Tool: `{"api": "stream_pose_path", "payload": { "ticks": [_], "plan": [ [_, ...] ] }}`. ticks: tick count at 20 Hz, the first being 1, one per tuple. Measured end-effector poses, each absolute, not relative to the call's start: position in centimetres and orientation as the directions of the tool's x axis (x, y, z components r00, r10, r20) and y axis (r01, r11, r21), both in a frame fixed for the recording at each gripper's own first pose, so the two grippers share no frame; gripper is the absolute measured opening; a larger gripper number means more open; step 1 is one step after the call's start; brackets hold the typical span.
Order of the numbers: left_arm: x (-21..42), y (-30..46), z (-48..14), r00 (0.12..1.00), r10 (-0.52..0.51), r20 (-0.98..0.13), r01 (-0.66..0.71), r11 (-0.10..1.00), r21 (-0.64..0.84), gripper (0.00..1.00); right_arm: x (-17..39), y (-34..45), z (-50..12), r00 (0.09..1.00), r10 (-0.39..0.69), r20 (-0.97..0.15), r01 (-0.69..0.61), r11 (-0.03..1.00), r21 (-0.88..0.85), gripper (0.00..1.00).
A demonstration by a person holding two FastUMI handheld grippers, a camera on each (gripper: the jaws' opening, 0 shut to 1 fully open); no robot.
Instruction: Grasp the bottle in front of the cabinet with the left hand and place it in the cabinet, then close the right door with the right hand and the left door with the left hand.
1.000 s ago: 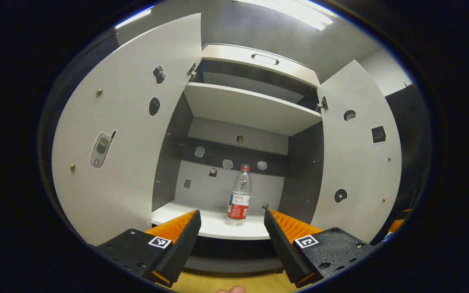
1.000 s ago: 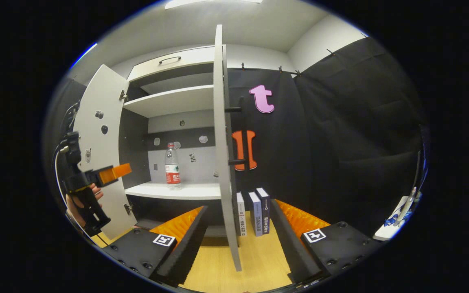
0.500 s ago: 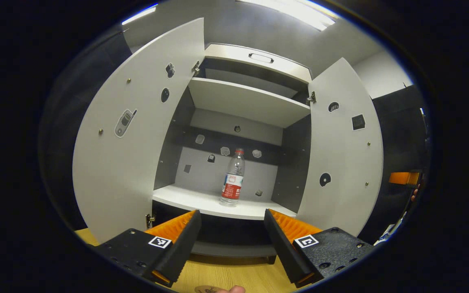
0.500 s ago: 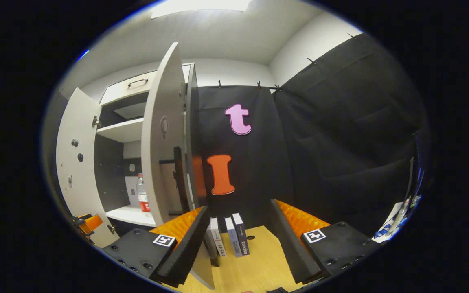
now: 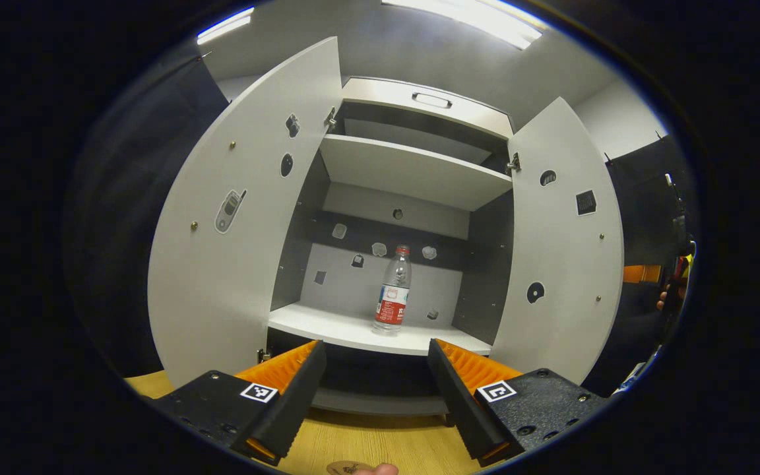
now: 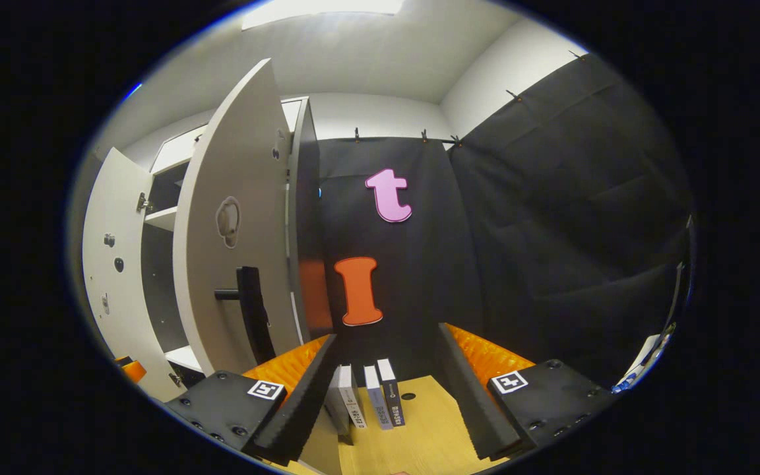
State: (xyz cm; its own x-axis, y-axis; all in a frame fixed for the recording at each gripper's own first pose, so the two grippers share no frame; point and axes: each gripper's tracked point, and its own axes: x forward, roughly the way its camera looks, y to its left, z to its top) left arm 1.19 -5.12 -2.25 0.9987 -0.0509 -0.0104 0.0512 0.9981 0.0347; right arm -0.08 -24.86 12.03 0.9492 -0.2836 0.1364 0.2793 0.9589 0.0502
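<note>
Bottle [image 5: 392, 290] upright on cabinet [image 5: 413, 173] shelf; left gripper [image 5: 376, 354], right gripper [image 6: 386, 340] agape, empty; right door's [image 6: 231, 224] handle [image 6: 251, 310] seemingly untouched.

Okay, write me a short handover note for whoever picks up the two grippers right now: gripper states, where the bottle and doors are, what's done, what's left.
Left gripper: open, empty, held back from the cabinet, facing its lower shelf.
Right gripper: open, empty, out beside the right door, on its handle side, not touching it.
Bottle: upright on the lower shelf, inside the cabinet.
Done: bottle placed.
Left: both doors are wide open. Close the right door with the right gripper, then the left door with the left.
</note>
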Motion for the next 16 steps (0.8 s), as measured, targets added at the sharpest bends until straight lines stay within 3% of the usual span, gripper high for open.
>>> {"api": "stream_pose_path", "payload": {
  "ticks": [3, 4, 8, 9, 10, 11, 16],
  "plan": [
    [1.0, -4.8, -2.2, 0.999, -0.046, -0.014, 0.046, 0.998, 0.035, 0.95, 0.7, -22.6, 11.7, 0.963, -0.238, 0.129, 0.238, 0.971, 0.021, 0.89],
    [0.9, -4.5, -2.4, 0.999, -0.048, -0.014, 0.048, 0.998, 0.037, 0.95, 0.4, -22.7, 11.7, 0.959, -0.250, 0.136, 0.252, 0.968, 0.005, 0.98],
    [0.7, -4.1, -2.2, 0.998, -0.055, -0.010, 0.055, 0.997, 0.048, 0.95, 0.7, -21.9, 12.2, 0.951, -0.261, 0.163, 0.266, 0.964, -0.013, 0.94],
    [0.7, -4.1, -2.2, 0.998, -0.056, -0.011, 0.057, 0.997, 0.051, 0.95, 0.7, -21.7, 12.1, 0.953, -0.257, 0.161, 0.263, 0.965, -0.016, 0.87],
    [0.7, -4.1, -2.2, 0.998, -0.059, -0.011, 0.060, 0.997, 0.051, 0.95, 0.7, -21.6, 12.1, 0.954, -0.256, 0.157, 0.263, 0.965, -0.020, 0.87],
    [0.7, -4.0, -2.0, 0.998, -0.063, -0.009, 0.064, 0.997, 0.050, 0.95, 0.6, -21.3, 12.1, 0.954, -0.256, 0.155, 0.263, 0.965, -0.022, 0.94],
    [0.5, -3.3, -1.6, 0.997, -0.076, 0.004, 0.076, 0.995, 0.063, 0.95, 1.2, -17.9, 11.8, 0.969, -0.198, 0.146, 0.200, 0.980, -0.004, 0.94]
  ]
}}
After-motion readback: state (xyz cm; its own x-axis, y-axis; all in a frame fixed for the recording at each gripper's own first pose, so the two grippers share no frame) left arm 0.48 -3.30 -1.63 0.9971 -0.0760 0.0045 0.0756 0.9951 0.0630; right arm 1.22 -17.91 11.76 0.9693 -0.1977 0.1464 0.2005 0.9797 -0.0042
